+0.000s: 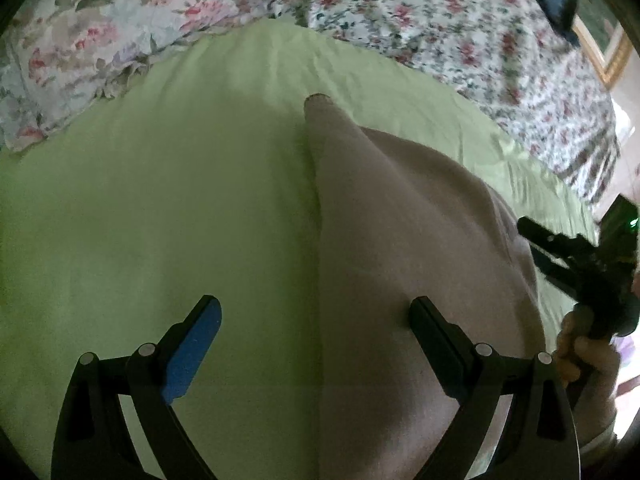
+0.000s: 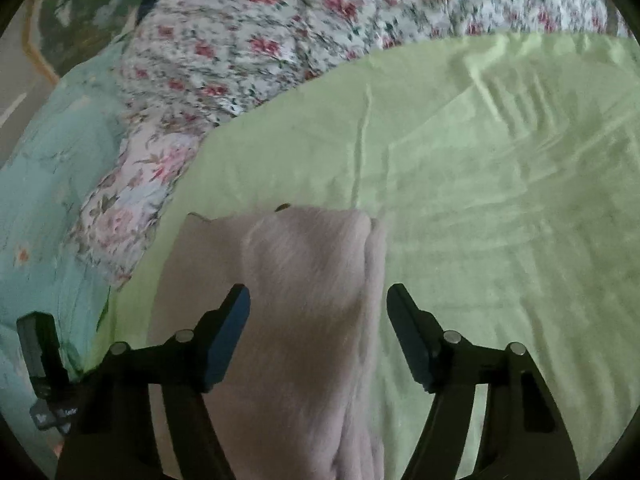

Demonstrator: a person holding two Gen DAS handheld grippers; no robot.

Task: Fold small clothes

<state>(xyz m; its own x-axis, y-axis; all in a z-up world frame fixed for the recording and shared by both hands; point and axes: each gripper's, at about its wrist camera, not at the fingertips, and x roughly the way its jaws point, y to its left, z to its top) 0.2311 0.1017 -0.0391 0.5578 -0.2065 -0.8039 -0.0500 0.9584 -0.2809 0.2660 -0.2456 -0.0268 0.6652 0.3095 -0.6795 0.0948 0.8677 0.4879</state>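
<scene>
A pale pink garment (image 1: 404, 248) lies partly folded on a light green sheet (image 1: 160, 200). It also shows in the right wrist view (image 2: 312, 280), with a folded layer on top. My left gripper (image 1: 316, 312) is open above the garment's left edge, one finger over the sheet, one over the cloth. My right gripper (image 2: 318, 300) is open just above the garment, holding nothing. The right gripper also shows at the right edge of the left wrist view (image 1: 568, 252), held by a hand. The left gripper shows at the lower left of the right wrist view (image 2: 40, 368).
A floral quilt (image 1: 440, 12) lies bunched along the far side of the sheet (image 2: 500, 200). A floral pillow (image 1: 80, 48) and a teal cover (image 2: 44, 200) lie to the side. A framed picture (image 1: 604, 52) stands beyond the bed.
</scene>
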